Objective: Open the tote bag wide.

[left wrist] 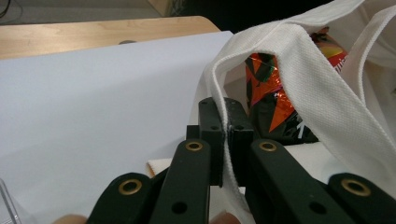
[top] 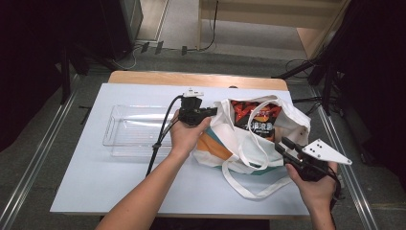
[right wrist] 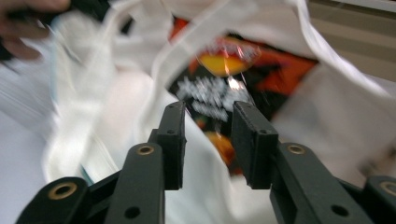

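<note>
Left hand-held gripper (left wrist: 227,135) pinches tote bag (top: 287,125) rim mid-counter, holding the mouth open; right hand-held gripper (right wrist: 208,140), part-open and empty, next reaches the chip packet (top: 256,120) inside.

White sheet (top: 119,182) covering wooden table (top: 191,78); bare wood strip exposed along far edge. Grey floor (top: 230,60) beyond, cables (top: 139,50) trailing across it. Metal rails (top: 38,158) flanking table left and right. Light wooden furniture (top: 268,14) at rear. Dark stands and equipment (top: 330,62) on both sides. Overhead lighting even.
</note>
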Available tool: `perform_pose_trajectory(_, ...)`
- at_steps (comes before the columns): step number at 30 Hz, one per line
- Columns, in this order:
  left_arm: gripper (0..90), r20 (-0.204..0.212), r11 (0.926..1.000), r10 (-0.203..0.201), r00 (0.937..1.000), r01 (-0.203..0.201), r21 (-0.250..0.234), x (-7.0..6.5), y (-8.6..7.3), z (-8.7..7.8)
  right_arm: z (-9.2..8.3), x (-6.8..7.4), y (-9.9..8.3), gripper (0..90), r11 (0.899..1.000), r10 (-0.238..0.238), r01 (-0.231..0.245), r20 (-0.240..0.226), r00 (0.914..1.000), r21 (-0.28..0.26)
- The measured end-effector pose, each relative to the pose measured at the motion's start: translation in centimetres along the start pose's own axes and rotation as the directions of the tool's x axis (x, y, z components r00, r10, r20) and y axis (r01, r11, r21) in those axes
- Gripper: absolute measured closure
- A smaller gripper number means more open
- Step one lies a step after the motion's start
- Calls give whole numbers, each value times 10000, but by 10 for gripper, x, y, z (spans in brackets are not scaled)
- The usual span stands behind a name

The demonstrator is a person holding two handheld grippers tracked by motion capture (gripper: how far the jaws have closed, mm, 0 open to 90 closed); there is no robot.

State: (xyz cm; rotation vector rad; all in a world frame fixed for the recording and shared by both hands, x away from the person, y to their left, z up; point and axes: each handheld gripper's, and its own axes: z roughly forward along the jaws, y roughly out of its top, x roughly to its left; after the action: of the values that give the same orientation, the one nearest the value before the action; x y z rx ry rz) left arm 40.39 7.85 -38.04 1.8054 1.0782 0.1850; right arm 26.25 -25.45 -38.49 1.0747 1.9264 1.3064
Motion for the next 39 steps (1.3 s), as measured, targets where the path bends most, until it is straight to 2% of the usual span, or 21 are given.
perform_pose_trajectory(3,894,36,10000,-10,10000,10,-65,-1,1,-2,8,11,10,559,9999,90,-97,-748,9972,-92)
perform_pose_trajectory(6,894,52,10000,25,10000,-24,-92,-1,1,-3,19,28,8,465,9998,-34,53,-1081,9941,173)
perform_pose_trajectory(10,894,89,9999,63,9999,-62,-128,-2,0,-4,32,43,-2,318,9977,223,-153,-1065,9941,667)
perform_pose_trajectory(12,894,114,9998,93,9999,-91,-167,-3,0,-4,37,51,-5,205,9951,261,-193,-684,9973,972)
perform_pose_trajectory(13,894,110,9998,101,9999,-99,-176,-3,1,-4,40,53,-6,178,9936,458,-379,-727,9963,1064)
perform_pose_trajectory(17,894,120,9997,108,9999,-105,-218,-4,1,-5,43,60,-7,154,9910,925,-812,-1070,9899,1064)
perform_pose_trajectory(19,894,103,9997,100,9999,-98,-220,-4,1,-5,43,65,-7,144,9921,785,-677,-1009,9918,1059)
perform_pose_trajectory(24,894,81,9996,82,9999,-80,-261,-5,0,-5,46,77,-12,151,9915,252,-189,-473,9986,1290)
perform_pose_trajectory(27,894,84,9995,88,9999,-86,-301,-6,0,-5,48,79,-16,226,9901,-1,28,-193,9998,1402)
perform_pose_trajectory(29,894,95,9995,99,9999,-96,-307,-5,0,-5,48,79,-18,326,9899,-141,150,-77,9999,1411)
perform_pose_trajectory(31,894,112,9995,67,9999,-63,-321,-5,0,-5,46,77,-19,462,9905,-143,190,-353,9993,1365)
perform_pose_trajectory(33,894,126,9994,66,9999,-62,-332,-5,0,-5,45,76,-20,550,9901,-193,289,-707,9973,1370)
perform_pose_trajectory(36,894,133,9994,78,9999,-73,-330,-5,0,-5,42,72,-19,581,9929,23,84,-906,9959,1183)
perform_pose_trajectory(39,894,140,9994,84,9999,-79,-339,-4,0,-5,38,66,-19,623,9942,52,37,-823,9966,1078)
